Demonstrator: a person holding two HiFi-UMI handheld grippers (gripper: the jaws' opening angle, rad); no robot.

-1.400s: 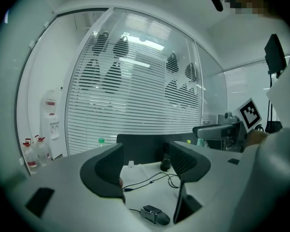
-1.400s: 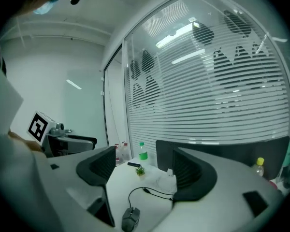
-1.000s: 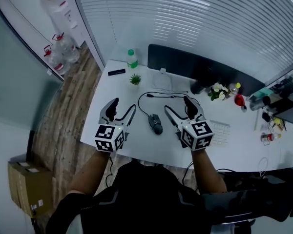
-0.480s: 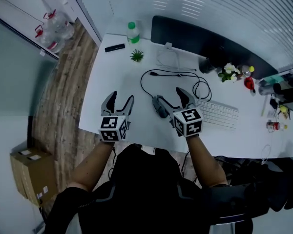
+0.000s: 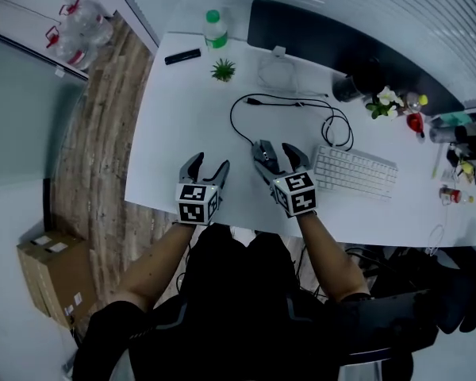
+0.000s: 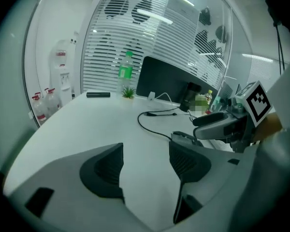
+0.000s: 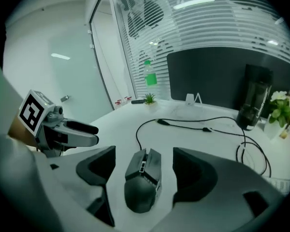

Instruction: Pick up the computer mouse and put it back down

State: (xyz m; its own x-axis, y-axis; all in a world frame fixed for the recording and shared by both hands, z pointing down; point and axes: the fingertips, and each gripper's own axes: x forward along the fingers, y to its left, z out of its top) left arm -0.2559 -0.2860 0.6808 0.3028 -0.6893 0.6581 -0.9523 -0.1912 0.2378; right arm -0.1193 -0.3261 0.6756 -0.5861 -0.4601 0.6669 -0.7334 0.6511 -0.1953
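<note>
A dark wired computer mouse (image 7: 144,178) lies flat on the white desk (image 5: 178,125), and its cable (image 5: 285,105) loops away toward the back. My right gripper (image 7: 145,164) is open and straddles the mouse, with a gap on each side of it. In the head view the right gripper (image 5: 275,153) covers most of the mouse (image 5: 263,157). My left gripper (image 5: 206,167) is open and empty over bare desk to the left of it. From the left gripper view (image 6: 147,161) only the mouse's front (image 6: 185,137) shows.
A white keyboard (image 5: 355,172) lies just right of the right gripper. At the back stand a dark monitor (image 5: 333,42), a green bottle (image 5: 215,28), a small plant (image 5: 222,71), a black remote (image 5: 182,55), a dark cup (image 5: 351,88) and flowers (image 5: 385,101).
The right gripper has moved left and forward, so the mouse now lies between its open jaws rather than beside them. The left gripper stayed open and shifted slightly with the view.
</note>
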